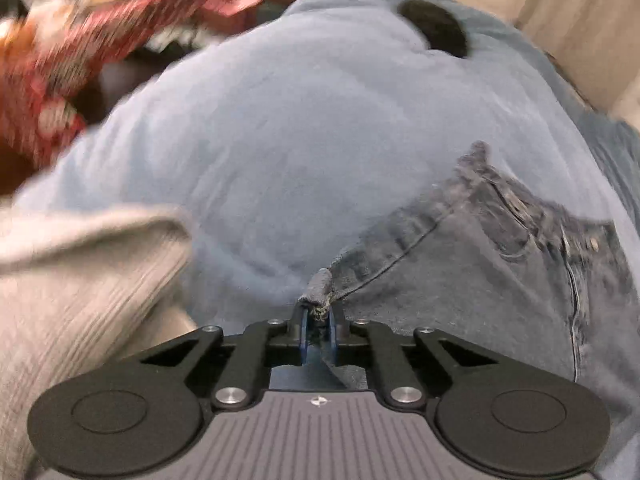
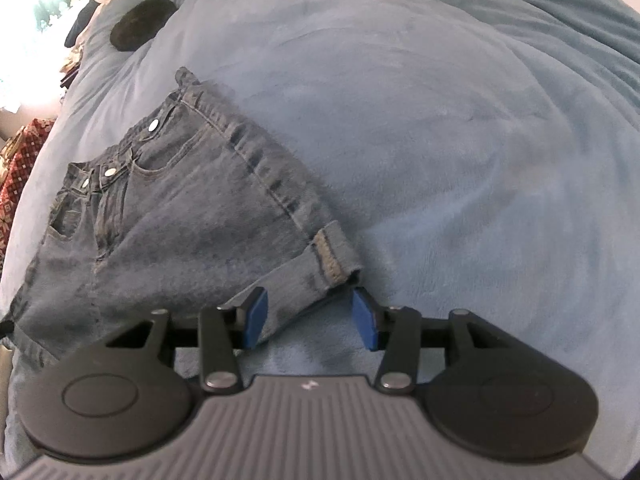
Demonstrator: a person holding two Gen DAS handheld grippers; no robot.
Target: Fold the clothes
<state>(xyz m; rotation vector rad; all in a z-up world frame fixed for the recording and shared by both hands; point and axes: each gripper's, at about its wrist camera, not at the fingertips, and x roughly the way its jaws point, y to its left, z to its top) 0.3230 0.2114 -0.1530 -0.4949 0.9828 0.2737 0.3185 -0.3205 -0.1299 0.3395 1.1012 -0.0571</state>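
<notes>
A pair of grey-blue denim shorts [image 2: 192, 208] lies on a light blue blanket [image 2: 440, 140], waistband away from me. In the left wrist view the shorts [image 1: 480, 264] lie at the right, and my left gripper [image 1: 319, 316] is shut on a frayed hem corner of them. My right gripper [image 2: 310, 316] is open, its blue pads either side of the rolled cuff [image 2: 334, 256] at the other leg's hem, close to it; I cannot tell if they touch.
A black round patch [image 1: 434, 26] lies on the blanket at the far end, also in the right wrist view [image 2: 140, 24]. A beige ribbed garment [image 1: 80, 288] is at the left. A red patterned fabric [image 1: 80, 52] lies beyond the blanket.
</notes>
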